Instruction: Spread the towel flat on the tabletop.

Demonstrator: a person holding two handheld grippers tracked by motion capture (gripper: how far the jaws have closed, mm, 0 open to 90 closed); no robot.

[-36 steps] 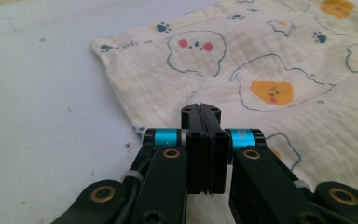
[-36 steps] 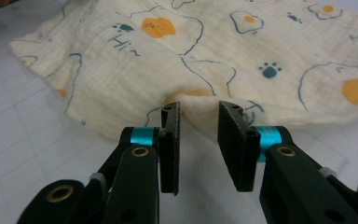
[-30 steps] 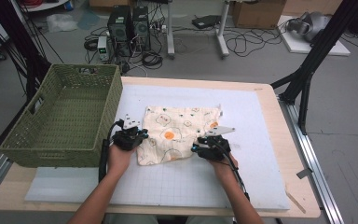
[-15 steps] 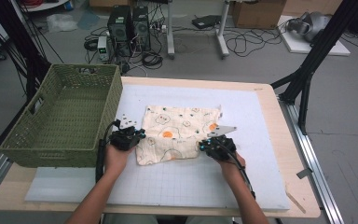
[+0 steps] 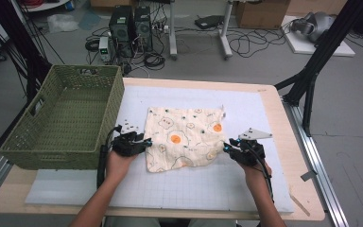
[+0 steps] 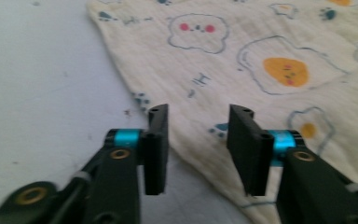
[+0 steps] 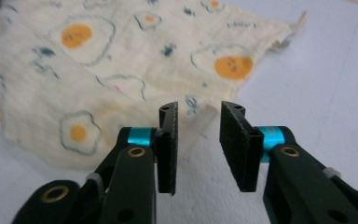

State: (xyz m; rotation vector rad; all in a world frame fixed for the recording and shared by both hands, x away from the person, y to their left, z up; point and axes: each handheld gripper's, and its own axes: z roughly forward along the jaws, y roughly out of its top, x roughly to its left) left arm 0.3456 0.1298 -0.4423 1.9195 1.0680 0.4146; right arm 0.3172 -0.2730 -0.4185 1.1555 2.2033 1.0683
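Tongs on both sides stand parted with nothing between the pads. The left tongs [image 6: 198, 149] have just been opening, their jaws straddling the near left edge of the cloth [image 5: 184, 137] without pinching it; the right tongs [image 7: 198, 147] have just been widening too, poised just short of the cloth's right edge. Seen from above, the left tongs [image 5: 144, 142] and right tongs [image 5: 227, 147] flank the cloth, which lies spread on the white mat [image 5: 246, 184] of the bench [image 5: 283, 118], beside the green basket [image 5: 66, 118].

Judging by its wrinkles, the egg-print cloth is light, limp and easy to drag; corners or hemmed edges look like the surest places to pinch. Its far corners blur in both gripper views, and whether it is one layer or folded double is hard to tell.
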